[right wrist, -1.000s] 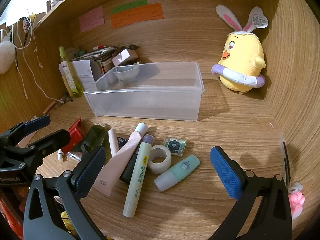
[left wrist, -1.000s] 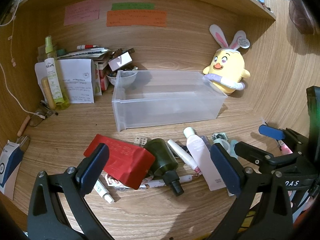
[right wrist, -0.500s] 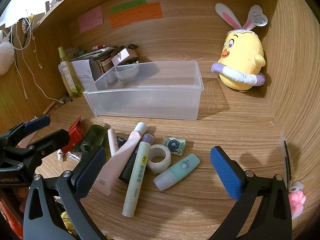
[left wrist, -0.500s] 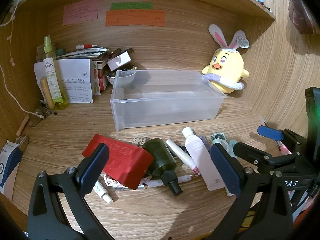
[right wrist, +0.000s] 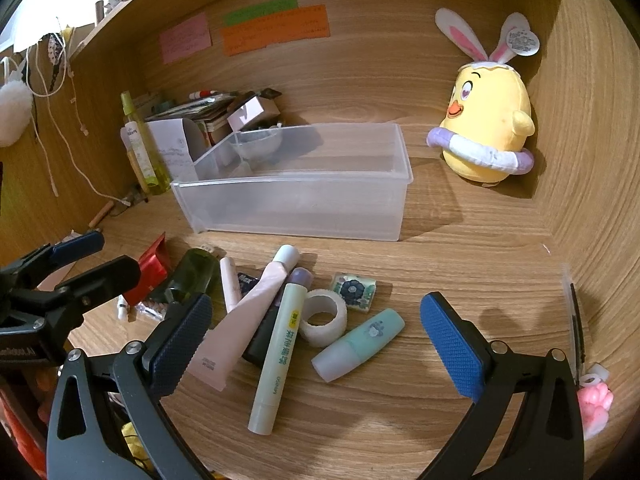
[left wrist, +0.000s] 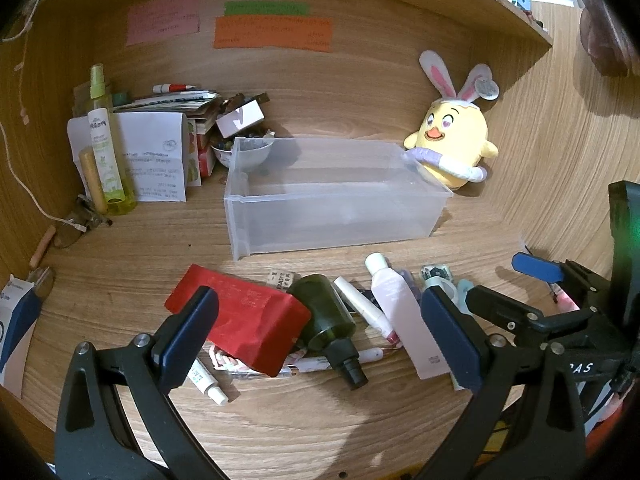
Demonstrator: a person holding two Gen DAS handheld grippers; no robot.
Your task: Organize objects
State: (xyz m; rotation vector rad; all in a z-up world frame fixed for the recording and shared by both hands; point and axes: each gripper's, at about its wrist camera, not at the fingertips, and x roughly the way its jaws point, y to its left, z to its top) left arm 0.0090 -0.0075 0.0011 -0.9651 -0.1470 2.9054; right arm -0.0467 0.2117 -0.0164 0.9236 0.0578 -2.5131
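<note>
Clear bin point(right wrist: 296, 208) empty; both grippers, left point(left wrist: 320, 332) and right point(right wrist: 316, 332), fingers wide apart, holding nothing. Advise: right takes isolated mint tube point(right wrist: 358, 344) lower centre, across its width.

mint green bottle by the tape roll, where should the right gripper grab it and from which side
Grip the mint green bottle across its middle, coming from above with the right gripper turned so the pads close on its long sides. It lies flat and diagonal, with bare desk on its right; the tape roll sits close on its left.

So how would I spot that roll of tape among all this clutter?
Find the clear plastic bin on the wooden desk; a pile of tubes lies before it. The white tape roll sits there beside a mint-green bottle, the only ring-shaped thing.
</note>
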